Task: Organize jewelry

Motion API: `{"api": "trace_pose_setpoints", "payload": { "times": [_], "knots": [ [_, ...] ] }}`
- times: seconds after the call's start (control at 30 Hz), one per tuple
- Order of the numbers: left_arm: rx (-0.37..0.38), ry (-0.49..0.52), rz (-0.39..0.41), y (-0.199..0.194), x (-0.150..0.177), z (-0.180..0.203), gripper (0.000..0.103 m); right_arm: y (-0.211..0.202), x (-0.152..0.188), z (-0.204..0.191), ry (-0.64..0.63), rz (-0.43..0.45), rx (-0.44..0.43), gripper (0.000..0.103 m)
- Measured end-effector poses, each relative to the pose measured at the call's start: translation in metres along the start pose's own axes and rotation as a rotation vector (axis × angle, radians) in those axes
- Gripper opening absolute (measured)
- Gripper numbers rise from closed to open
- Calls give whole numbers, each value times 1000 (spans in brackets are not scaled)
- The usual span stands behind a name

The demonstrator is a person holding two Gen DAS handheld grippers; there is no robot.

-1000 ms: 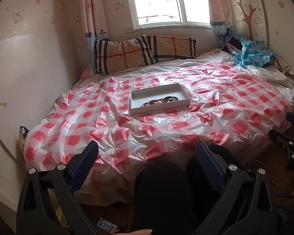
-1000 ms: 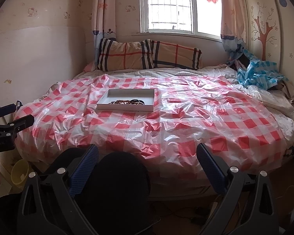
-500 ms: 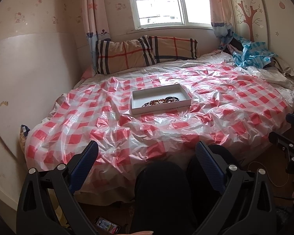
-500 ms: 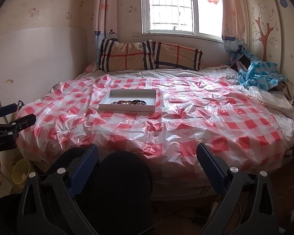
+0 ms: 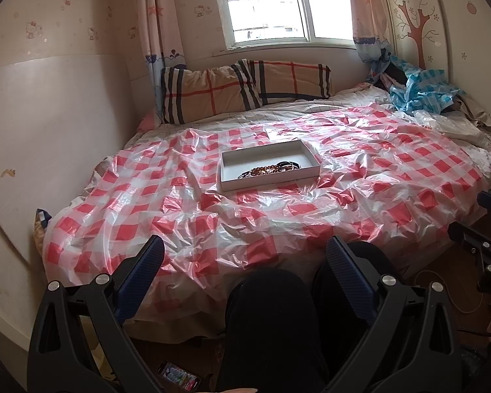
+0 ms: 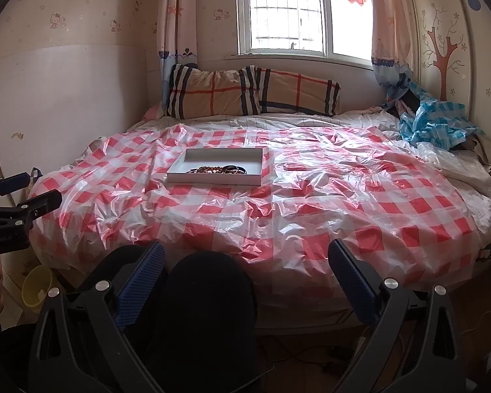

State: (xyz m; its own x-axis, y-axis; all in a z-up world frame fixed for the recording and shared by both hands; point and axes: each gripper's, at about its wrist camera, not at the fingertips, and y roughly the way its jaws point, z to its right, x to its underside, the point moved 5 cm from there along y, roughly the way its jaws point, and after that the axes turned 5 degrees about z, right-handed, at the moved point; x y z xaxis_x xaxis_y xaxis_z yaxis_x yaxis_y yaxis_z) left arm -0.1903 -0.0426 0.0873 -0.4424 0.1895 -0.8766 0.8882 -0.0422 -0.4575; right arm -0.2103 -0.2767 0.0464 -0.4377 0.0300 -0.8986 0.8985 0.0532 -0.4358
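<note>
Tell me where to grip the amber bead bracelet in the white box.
Judging from here: take the amber bead bracelet across its strand, from above. It lies flat in the white box near the front wall, tangled against dark bangles, so that wall blocks a low approach.

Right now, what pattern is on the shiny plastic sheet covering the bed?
Red and white checks on the crinkled plastic sheet, clearest in the right wrist view.

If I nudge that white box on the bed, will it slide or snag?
The white box sits on a crinkled plastic checked sheet, so it probably slides, bunching the film ahead. It looks shallow and thin-walled, likely light. The beaded jewelry heaped at its near edge may shift.
</note>
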Motion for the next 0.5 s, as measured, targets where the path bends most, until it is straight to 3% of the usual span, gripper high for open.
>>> {"api": "trace_pose_setpoints", "payload": {
  "times": [0.5],
  "knots": [
    [0, 0, 0, 1, 0, 2, 95, 0, 0, 0, 1, 0, 0, 95]
  ]
}}
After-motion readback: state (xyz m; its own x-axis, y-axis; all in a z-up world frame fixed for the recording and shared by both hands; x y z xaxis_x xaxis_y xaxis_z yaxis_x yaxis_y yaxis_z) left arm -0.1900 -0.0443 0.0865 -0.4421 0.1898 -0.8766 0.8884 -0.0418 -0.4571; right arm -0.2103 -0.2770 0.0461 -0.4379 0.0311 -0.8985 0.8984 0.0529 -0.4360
